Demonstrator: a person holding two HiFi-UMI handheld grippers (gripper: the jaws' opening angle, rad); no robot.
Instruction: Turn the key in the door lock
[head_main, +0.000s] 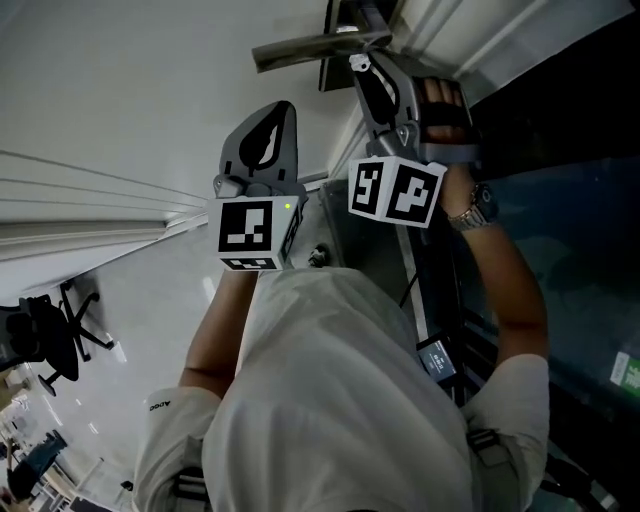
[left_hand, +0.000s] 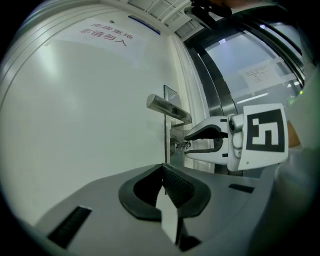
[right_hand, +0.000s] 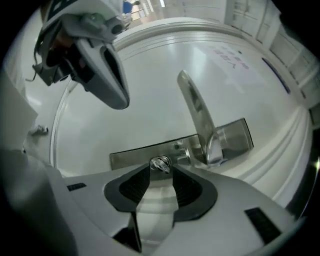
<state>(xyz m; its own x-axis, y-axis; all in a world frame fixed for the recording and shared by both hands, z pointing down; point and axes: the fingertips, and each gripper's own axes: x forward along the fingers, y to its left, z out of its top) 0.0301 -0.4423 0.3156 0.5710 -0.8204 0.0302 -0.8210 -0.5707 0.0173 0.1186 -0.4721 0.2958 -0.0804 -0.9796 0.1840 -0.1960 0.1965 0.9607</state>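
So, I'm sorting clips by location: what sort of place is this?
Likely an office building: a white door with a lever handle and a printed notice, a glass partition beside it, and a swivel chair further off.

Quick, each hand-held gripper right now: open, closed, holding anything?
Left hand-held gripper: closed, empty.
Right hand-held gripper: open, key between its tips, not gripped.
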